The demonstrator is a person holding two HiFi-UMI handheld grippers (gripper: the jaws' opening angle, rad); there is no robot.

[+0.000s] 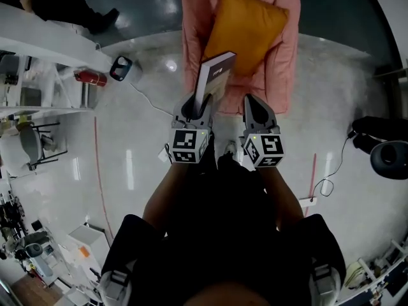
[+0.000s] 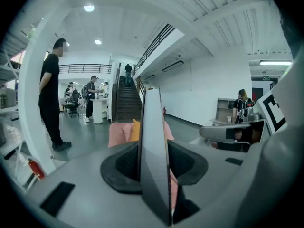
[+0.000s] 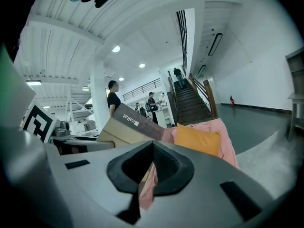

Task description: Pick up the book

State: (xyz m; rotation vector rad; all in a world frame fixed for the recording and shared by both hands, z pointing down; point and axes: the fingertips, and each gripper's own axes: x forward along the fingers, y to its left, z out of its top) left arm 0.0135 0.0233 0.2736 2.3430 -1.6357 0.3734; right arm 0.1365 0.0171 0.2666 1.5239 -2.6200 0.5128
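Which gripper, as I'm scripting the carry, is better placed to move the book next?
Left: the left gripper clamps the book upright; the right gripper beside it holds nothing.

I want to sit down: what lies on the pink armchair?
An orange cushion lies on the pink armchair. The book, clamped by the left gripper, hides part of the seat's front.

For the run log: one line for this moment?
left gripper: shut on book | right gripper: shut, empty | pink chair: holds orange cushion
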